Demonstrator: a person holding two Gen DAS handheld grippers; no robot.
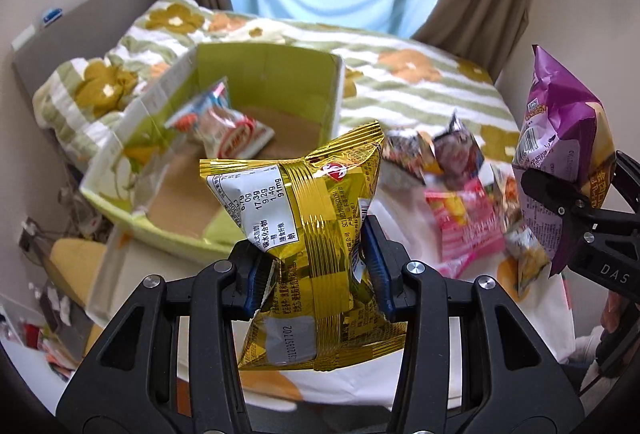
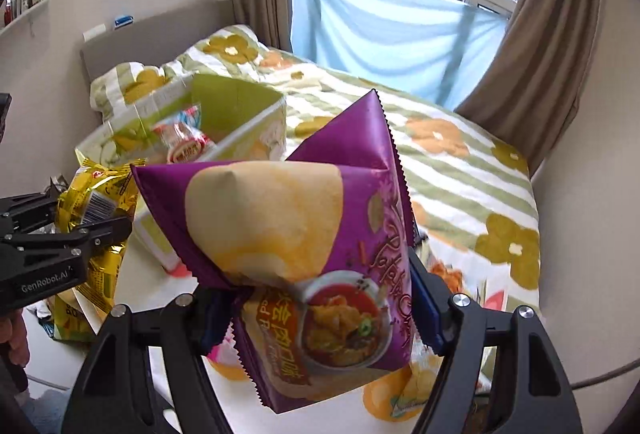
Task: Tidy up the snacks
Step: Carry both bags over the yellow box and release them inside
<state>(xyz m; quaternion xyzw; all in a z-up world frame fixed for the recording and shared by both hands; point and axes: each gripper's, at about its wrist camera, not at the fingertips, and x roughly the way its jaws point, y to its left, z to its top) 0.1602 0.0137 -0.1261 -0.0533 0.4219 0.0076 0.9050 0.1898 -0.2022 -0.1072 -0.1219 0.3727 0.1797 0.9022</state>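
My left gripper [image 1: 318, 266] is shut on a gold snack bag [image 1: 308, 218] and holds it above the bed, just in front of the open green cardboard box [image 1: 264, 69]. The box holds a red-and-white snack packet [image 1: 228, 125]. My right gripper [image 2: 320, 298] is shut on a purple potato chip bag [image 2: 304, 234], also lifted above the bed. The purple bag [image 1: 560, 137] shows at the right of the left wrist view. The gold bag [image 2: 96, 209] shows at the left of the right wrist view, with the box [image 2: 240, 101] behind it.
Several loose snack packets [image 1: 460, 189] lie on the flowered bedspread [image 1: 420, 89] right of the box. A grey headboard [image 2: 152, 33] and pillows stand at the back left. Curtains [image 2: 552, 45] and a blue-draped window are behind the bed. Clutter lies on the floor [image 1: 44, 310] at left.
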